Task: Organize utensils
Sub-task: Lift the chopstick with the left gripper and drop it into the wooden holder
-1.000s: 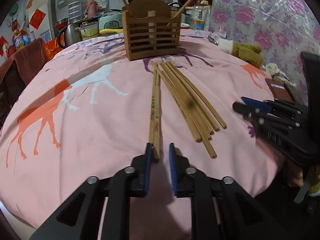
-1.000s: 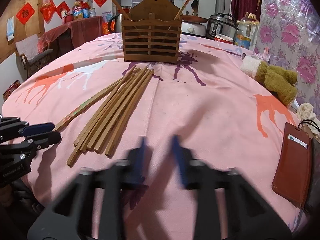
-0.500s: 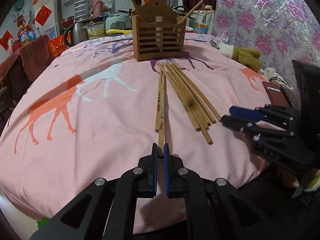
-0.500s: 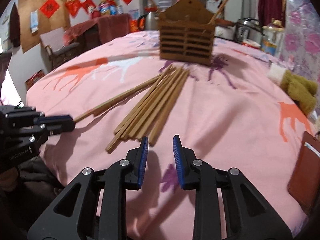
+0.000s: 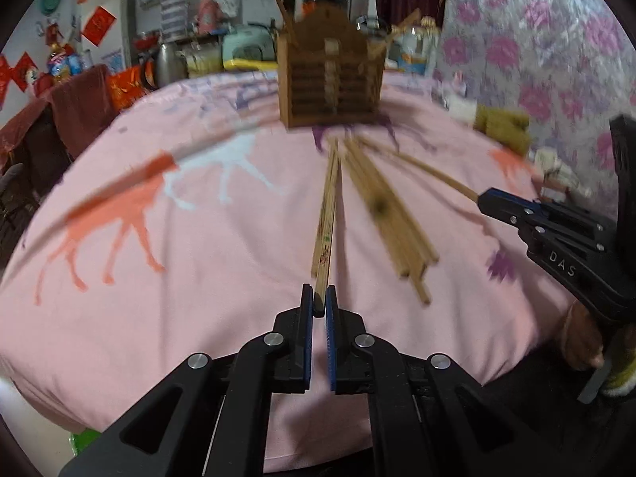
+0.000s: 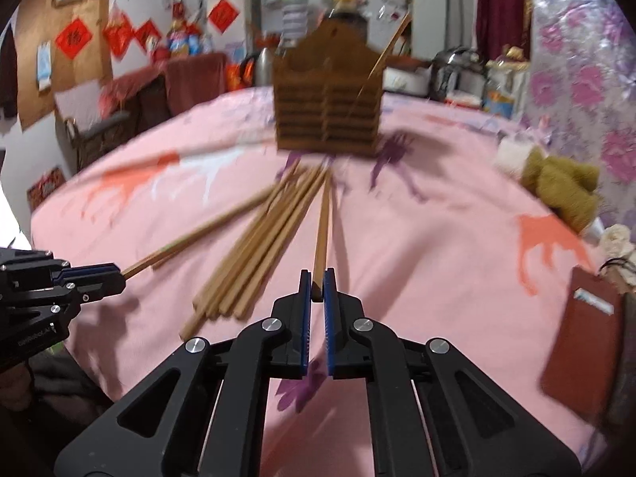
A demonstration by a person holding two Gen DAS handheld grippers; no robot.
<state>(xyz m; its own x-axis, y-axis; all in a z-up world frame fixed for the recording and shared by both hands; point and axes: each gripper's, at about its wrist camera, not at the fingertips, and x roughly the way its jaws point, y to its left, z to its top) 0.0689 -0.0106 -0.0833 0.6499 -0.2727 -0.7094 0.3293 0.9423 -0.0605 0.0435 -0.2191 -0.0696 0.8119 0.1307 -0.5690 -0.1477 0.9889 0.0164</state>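
Observation:
A slatted wooden utensil holder [image 5: 330,83] [image 6: 328,111] stands at the far side of the pink cloth. My left gripper [image 5: 319,302] is shut on the near end of a printed chopstick [image 5: 326,234]; a second printed one lies right beside it. Several plain chopsticks [image 5: 381,214] [image 6: 262,246] lie in a loose bundle pointing at the holder. My right gripper [image 6: 317,286] is shut on the near end of one plain chopstick [image 6: 322,226], raised off the bundle's right side. Each gripper shows in the other's view: the right gripper [image 5: 483,198], the left gripper [image 6: 115,272].
A brown card wallet [image 6: 584,330] lies at the right edge of the table [image 6: 437,238]. An olive and white cloth bundle [image 6: 560,187] sits at the far right. Kettles, a rice cooker and bottles crowd the space behind the holder.
The left gripper closed on the printed chopstick's end and rose a little. The right gripper swung to the bundle, closed on one chopstick and lifted its near end.

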